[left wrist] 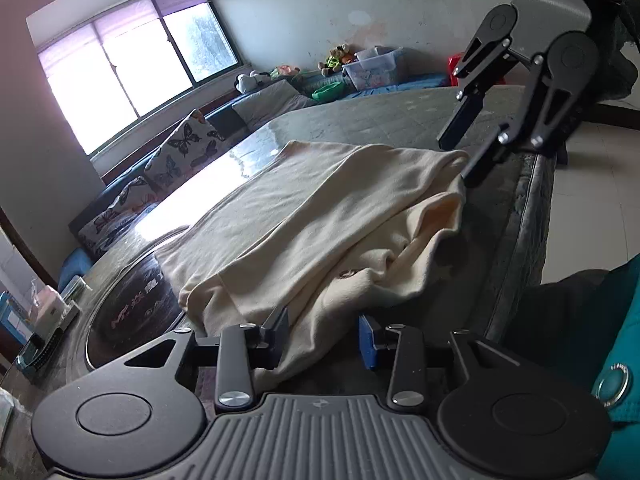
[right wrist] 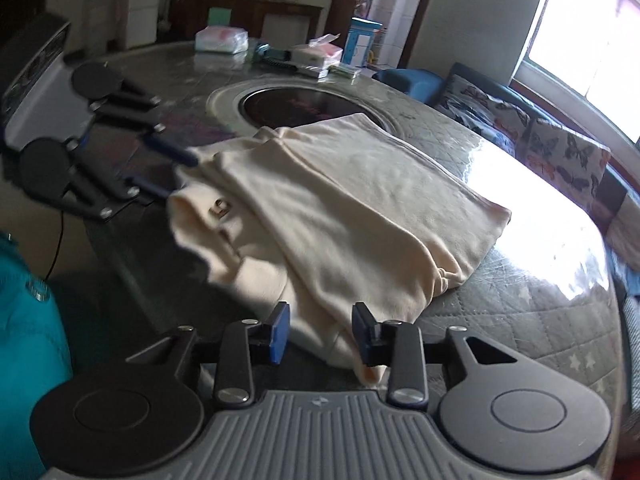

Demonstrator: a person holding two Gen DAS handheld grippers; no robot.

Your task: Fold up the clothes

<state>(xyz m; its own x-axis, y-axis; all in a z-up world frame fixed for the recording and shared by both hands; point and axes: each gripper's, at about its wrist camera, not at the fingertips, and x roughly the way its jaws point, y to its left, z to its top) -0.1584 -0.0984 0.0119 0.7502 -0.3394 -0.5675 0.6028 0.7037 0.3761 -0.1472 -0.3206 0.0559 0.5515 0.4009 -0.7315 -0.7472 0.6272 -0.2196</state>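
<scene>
- The folded garment [right wrist: 340,216] lies on the table [right wrist: 520,320] before you, its far edge overlapping the round inset hob [right wrist: 296,106].
- Your grippers flank it: left gripper [left wrist: 324,340], right gripper [right wrist: 320,334].
- Boxes [right wrist: 316,56] crowd the table's far side; a cushioned bench [right wrist: 560,152] runs under the window [right wrist: 592,32].

butterfly cushions [left wrist: 188,146], storage bin [left wrist: 374,67], tissue packs [right wrist: 221,39]

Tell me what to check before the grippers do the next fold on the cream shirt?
1. Left gripper let go of the cream shirt: ok, pads stand apart with cloth loose between them.
2. Right gripper let go: ok, jaws apart.
3. Shirt fully on the table: ok.
4. Top fold lies flat: ok.
5. Near edge tidy: not ok, bunched and rumpled.
6. Sleeves tucked inside: cannot tell.
</scene>
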